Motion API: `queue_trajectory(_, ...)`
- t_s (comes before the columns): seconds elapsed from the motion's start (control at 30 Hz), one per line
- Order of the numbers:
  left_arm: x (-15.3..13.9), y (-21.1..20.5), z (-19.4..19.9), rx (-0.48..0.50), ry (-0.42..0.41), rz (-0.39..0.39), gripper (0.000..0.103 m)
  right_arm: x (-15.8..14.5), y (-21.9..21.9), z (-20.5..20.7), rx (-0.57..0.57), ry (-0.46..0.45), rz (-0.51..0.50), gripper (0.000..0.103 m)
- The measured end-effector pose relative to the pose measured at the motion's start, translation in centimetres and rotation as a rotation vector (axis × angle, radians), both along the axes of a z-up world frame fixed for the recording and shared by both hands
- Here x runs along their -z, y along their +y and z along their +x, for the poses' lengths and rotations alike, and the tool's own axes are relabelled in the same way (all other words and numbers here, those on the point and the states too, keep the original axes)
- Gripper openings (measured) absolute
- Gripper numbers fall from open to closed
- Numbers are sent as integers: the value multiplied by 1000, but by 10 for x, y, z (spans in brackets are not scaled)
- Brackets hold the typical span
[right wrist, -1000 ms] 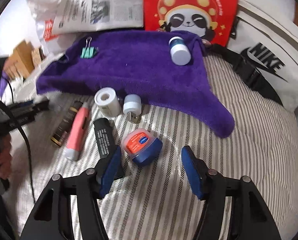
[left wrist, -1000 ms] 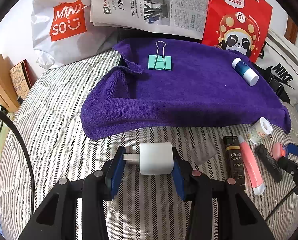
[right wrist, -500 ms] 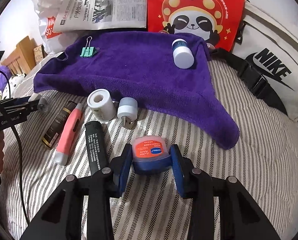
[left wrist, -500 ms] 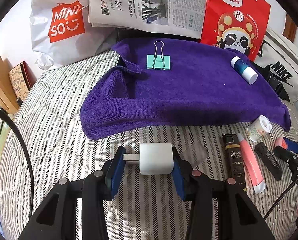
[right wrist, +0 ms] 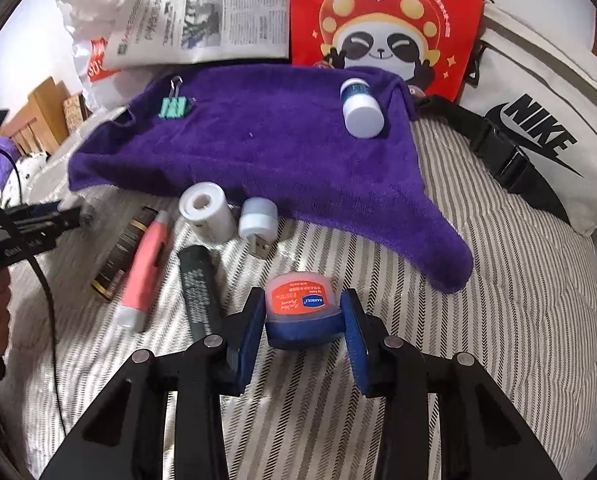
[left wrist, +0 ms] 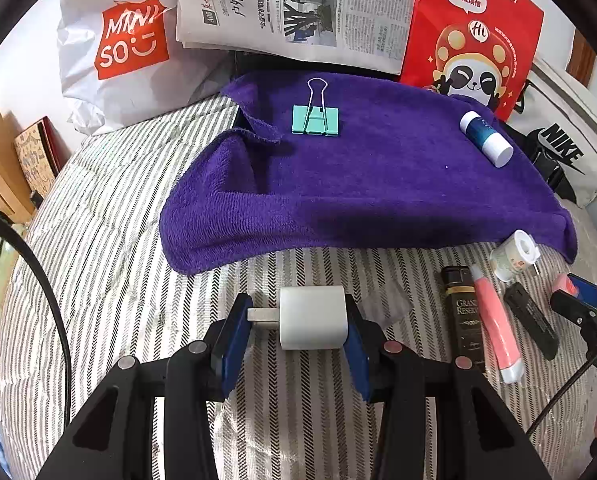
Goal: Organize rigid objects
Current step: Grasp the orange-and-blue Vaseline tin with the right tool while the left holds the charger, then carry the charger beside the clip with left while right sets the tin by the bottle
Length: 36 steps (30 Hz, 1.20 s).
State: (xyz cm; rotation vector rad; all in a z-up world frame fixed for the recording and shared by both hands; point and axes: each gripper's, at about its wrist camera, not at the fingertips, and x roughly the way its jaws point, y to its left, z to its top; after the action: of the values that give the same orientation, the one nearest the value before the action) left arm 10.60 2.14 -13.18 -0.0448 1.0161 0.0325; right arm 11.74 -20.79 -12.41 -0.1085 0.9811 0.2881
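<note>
My left gripper (left wrist: pixel 296 326) is shut on a white plug adapter (left wrist: pixel 312 322), held just above the striped bed in front of the purple towel (left wrist: pixel 378 184). My right gripper (right wrist: pixel 303 320) is shut on a small blue jar with an orange lid (right wrist: pixel 300 312), near the towel's front corner (right wrist: pixel 438 256). On the towel lie a green binder clip (left wrist: pixel 316 120) and a blue-and-white bottle (left wrist: pixel 486 138). The right gripper also shows at the right edge of the left wrist view (left wrist: pixel 578 300).
On the bed lie a white roll (right wrist: pixel 206 212), a small USB plug (right wrist: pixel 258 222), a pink pen (right wrist: pixel 142 270), a black stick (right wrist: pixel 198 292) and a dark box (right wrist: pixel 124 252). A newspaper (left wrist: pixel 294 4), a red panda bag (left wrist: pixel 474 36) and a Nike bag (right wrist: pixel 538 136) line the back.
My right gripper moved forward over the jar, closed on it and lifted it slightly. My left gripper kept the plug adapter and hardly moved.
</note>
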Motion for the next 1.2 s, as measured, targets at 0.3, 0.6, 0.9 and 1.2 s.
queue_trajectory(0.3, -14, 1, -3, 13, -9, -30, 42, -18, 8, 0, -13, -17, -3, 25)
queue_trajectory(0.6, -18, 2, -2, 22, -4, -38, 42, -11, 8, -3, -10, -18, -5, 25)
queue_trajectory(0.9, -28, 3, 1, 32, -21, -71, 42, -28, 5, -3, -8, -48, 1, 25)
queue_trajectory(1.2, -49, 6, 13, 46, -60, -87, 42, -47, 4, 12, -14, -78, 27, 25)
